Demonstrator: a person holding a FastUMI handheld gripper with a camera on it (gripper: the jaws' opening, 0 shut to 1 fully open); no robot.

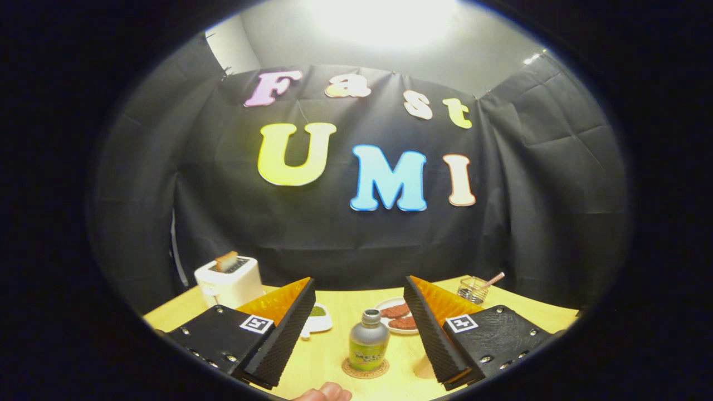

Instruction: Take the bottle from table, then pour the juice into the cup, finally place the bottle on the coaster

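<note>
The juice bottle (369, 341) stands upright on the coaster (365, 369), between the tongs (356, 345), which are spread wide apart and touch nothing. By this placement the task appears finished. The glass cup (472, 289) sits beyond on the table (334, 356). Plate (396, 317) and toaster (229, 281) leave room for backing away.
</note>
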